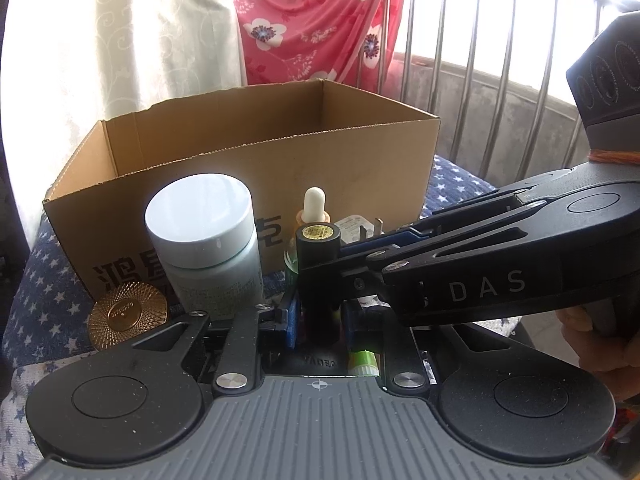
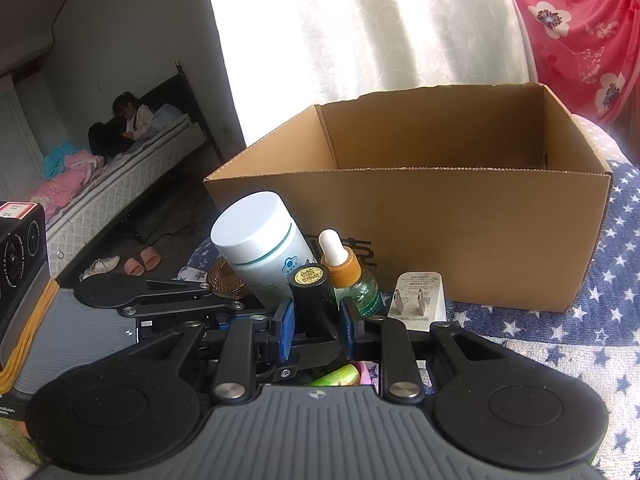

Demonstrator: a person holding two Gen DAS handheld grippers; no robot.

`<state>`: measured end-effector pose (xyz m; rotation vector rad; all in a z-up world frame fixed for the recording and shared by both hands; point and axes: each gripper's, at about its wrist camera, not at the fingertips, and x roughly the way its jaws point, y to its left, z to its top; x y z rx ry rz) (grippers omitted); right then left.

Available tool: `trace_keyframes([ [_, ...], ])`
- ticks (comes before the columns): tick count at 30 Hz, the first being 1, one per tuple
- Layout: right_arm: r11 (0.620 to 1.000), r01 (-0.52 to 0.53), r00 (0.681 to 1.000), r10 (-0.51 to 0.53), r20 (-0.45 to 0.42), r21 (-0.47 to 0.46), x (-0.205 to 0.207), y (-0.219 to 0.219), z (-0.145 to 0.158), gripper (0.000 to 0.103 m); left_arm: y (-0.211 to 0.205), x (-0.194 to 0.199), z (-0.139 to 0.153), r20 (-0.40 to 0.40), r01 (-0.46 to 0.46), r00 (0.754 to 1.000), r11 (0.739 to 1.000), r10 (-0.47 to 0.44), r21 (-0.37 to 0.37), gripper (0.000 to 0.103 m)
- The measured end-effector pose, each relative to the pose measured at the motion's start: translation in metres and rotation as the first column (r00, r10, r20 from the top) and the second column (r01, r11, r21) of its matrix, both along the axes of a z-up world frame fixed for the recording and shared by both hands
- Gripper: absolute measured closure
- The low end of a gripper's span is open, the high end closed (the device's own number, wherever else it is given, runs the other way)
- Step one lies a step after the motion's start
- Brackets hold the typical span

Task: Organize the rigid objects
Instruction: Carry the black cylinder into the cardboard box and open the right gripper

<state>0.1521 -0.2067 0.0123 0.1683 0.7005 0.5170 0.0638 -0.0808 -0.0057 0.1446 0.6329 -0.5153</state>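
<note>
where the two grippers meet, both clamp the same upright black tube (image 1: 318,276) with a gold sticker on its cap: the left gripper (image 1: 319,320) pinches it low down between its blue pads, and the right gripper (image 2: 316,320) pinches it higher, its pads pressed against the tube's sides. the tube stands near the front wall of an open cardboard box (image 1: 280,168), which sits on a blue star-patterned cloth (image 1: 44,280). just left of the tube is a white-capped bottle (image 1: 208,240), and just behind it a dropper bottle (image 2: 346,272) with an orange collar and green glass body. the left wrist view alone shows the right gripper's arm reaching in from the right with a hand (image 1: 592,344) on its handle, a gold patterned disc (image 1: 126,312) lying whole at the near left, and metal railings (image 1: 480,92) at the far right. the right wrist view alone shows a white plug adapter (image 2: 418,296) plainly, prongs facing the camera, right of the dropper bottle, and a bed (image 2: 132,176) in a room at the far left with a person (image 2: 128,120) on it. a green item (image 2: 340,376) lies under the jaws in both views.
</note>
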Motion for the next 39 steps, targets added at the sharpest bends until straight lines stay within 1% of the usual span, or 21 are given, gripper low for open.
trace_keyframes([
  [4,1.000,0.003,1.000,-0.003,0.025,-0.005,-0.009,0.004,0.007,0.077,0.000,-0.007,0.007,0.023,-0.004,1.000,1.000,0.004,-0.005,0.083],
  [8,1.000,0.010,0.998,-0.010,0.057,-0.003,-0.021,0.007,0.024,0.077,0.003,-0.017,0.023,0.061,-0.008,0.998,1.000,0.010,-0.027,0.083],
  [13,1.000,0.003,0.989,0.000,0.150,-0.015,-0.027,0.019,0.065,0.077,0.012,-0.021,0.056,0.143,-0.007,0.990,0.999,0.014,-0.047,0.083],
  [16,1.000,-0.016,0.985,0.017,0.172,-0.006,-0.013,0.026,0.093,0.077,0.017,-0.010,0.080,0.182,-0.008,0.983,0.999,0.016,-0.045,0.083],
  [18,0.999,-0.040,0.986,0.038,0.160,0.008,0.005,0.031,0.108,0.077,0.022,0.003,0.093,0.183,-0.018,0.983,0.999,0.025,-0.041,0.083],
  [21,0.997,-0.063,0.995,0.059,0.074,0.048,0.046,0.038,0.121,0.077,0.030,0.034,0.103,0.137,-0.029,0.990,0.999,0.034,-0.038,0.083],
  [24,0.994,-0.065,0.996,0.070,-0.050,0.085,0.099,0.043,0.118,0.077,0.035,0.077,0.101,0.056,-0.040,0.998,0.999,0.041,-0.026,0.083],
  [27,0.993,-0.053,0.980,0.071,-0.185,0.103,0.151,0.048,0.100,0.077,0.040,0.121,0.087,-0.055,-0.058,0.997,0.998,0.058,-0.014,0.083],
  [29,0.994,-0.041,0.960,0.068,-0.270,0.103,0.180,0.050,0.081,0.077,0.044,0.147,0.074,-0.129,-0.071,0.989,0.997,0.070,-0.005,0.083],
  [31,0.994,-0.034,0.938,0.066,-0.339,0.101,0.207,0.052,0.066,0.077,0.045,0.166,0.061,-0.182,-0.086,0.979,0.996,0.088,0.016,0.083],
  [34,0.996,-0.025,0.908,0.060,-0.414,0.090,0.233,0.058,0.042,0.077,0.048,0.184,0.048,-0.215,-0.101,0.970,0.993,0.114,0.068,0.083],
  [36,0.997,-0.019,0.894,0.050,-0.446,0.073,0.247,0.064,0.031,0.077,0.047,0.197,0.042,-0.232,-0.129,0.962,0.987,0.147,0.092,0.082],
  [38,0.999,-0.007,0.884,0.028,-0.467,0.046,0.260,0.068,0.026,0.076,0.051,0.206,0.039,-0.217,-0.172,0.957,0.980,0.191,0.101,0.081],
  [39,0.999,0.001,0.884,0.016,-0.466,0.037,0.265,0.068,0.024,0.075,0.053,0.208,0.040,-0.210,-0.192,0.955,0.976,0.210,0.104,0.080],
])
